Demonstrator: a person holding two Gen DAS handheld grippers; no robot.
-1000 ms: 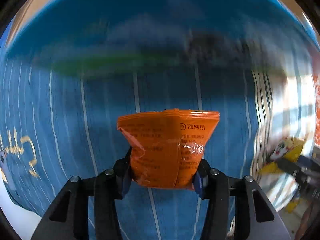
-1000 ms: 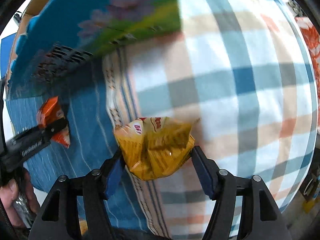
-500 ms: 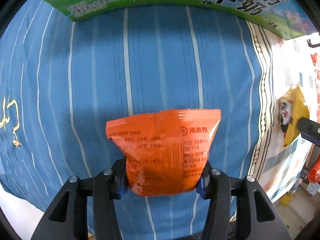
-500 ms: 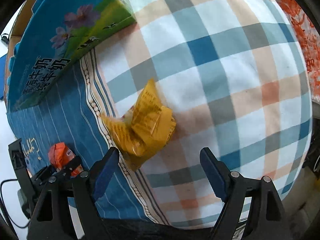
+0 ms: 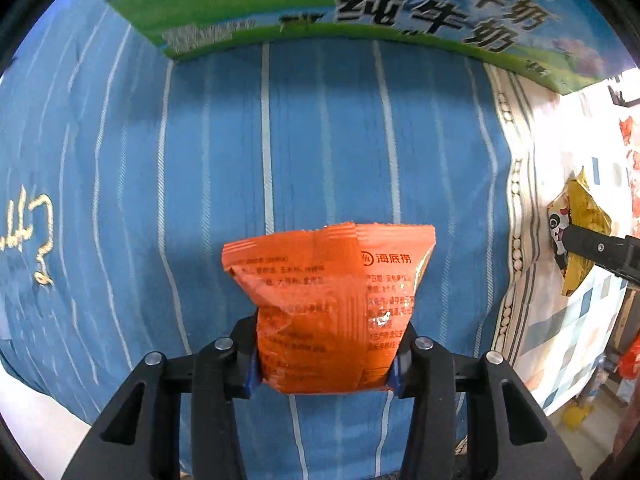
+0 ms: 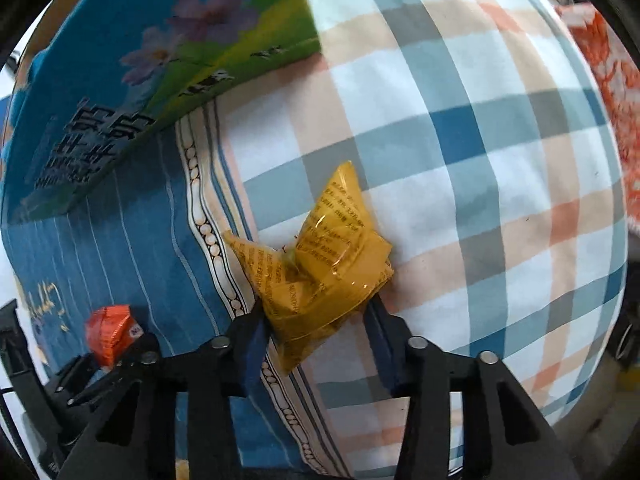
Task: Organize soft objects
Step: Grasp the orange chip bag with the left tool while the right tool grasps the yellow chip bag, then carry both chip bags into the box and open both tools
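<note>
My left gripper is clamped on an orange snack packet, its blue-padded jaws pressed against both lower sides of the packet, which stands upright above a blue striped cloth. My right gripper has its jaws closed in on a crumpled yellow snack packet, pinching its lower part where the blue cloth's beaded border meets a plaid cloth of blue, grey and peach checks. From the right wrist view, the orange packet shows small at the near left, held in the left gripper over the blue cloth. From the left wrist view, the yellow packet, printed with a panda face, sits at the far right with a black finger of the right gripper across it. Farther back, a blue-and-green milk carton box printed with Chinese characters lies along the far edge of the blue cloth; the same box fills the far left in the right wrist view. An orange-patterned fabric edges the far right.
</note>
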